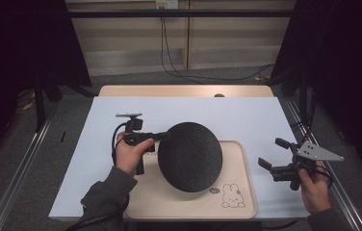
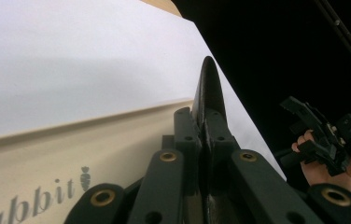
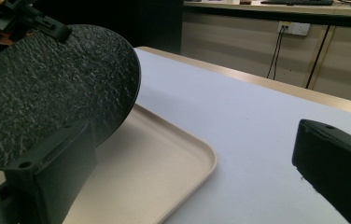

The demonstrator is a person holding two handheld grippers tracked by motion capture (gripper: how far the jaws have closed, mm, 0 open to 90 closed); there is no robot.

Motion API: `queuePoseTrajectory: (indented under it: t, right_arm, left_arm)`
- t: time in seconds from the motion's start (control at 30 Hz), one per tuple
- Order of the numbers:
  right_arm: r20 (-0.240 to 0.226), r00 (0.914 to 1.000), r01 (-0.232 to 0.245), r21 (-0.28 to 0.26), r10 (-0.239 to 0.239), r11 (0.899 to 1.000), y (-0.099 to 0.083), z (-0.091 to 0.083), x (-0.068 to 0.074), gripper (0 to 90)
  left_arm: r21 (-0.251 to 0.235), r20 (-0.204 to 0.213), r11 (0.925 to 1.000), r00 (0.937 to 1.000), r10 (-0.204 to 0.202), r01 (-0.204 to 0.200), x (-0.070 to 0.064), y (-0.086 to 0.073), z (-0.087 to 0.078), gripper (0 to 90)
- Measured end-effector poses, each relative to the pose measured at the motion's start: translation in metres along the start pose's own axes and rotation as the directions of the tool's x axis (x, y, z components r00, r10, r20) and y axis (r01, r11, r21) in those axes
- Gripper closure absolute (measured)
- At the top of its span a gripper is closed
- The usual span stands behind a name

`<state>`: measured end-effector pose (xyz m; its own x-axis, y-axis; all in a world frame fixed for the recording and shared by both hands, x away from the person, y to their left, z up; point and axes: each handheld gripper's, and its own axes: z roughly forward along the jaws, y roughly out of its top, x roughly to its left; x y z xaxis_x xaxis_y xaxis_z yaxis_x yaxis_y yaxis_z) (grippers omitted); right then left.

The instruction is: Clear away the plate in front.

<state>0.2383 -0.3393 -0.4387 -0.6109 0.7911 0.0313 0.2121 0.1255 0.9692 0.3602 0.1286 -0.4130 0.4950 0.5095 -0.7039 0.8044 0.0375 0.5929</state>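
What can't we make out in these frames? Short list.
- High view: tray floor beneath the black plate, hidden by the plate.
- Left gripper view: printed word on the tray, cut off by the frame edge.
- Right gripper view: left gripper cut off at the top corner.
- High view: label beside the rabbit drawing, too small.

The round black plate (image 3: pixel 57 88) looks matt and rough, with a pebbled, stone-like grain. The beige rectangular tray (image 1: pixel 244 192) seems smooth matt plastic. The pale table cover (image 1: pixel 246 118) appears smooth and matt.
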Motion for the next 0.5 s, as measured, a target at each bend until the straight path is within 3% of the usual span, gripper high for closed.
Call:
queuePoseTrajectory:
  t: [0.37,0.5]
  right_arm:
    - [0.003,1.0,0.004,-0.006,-0.004,1.0,0.0,0.0,-0.001,0.0]
    - [0.011,0.9999,0.007,-0.004,-0.007,1.0,0.001,-0.001,-0.001,0.0]
  left_arm:
    - [0.039,0.05,0.9992,0.9987,0.011,-0.013,-0.009,-0.023,0.009,86.1]
    - [0.066,0.032,0.9977,0.9993,-0.018,0.016,-0.003,-0.031,0.015,85.3]
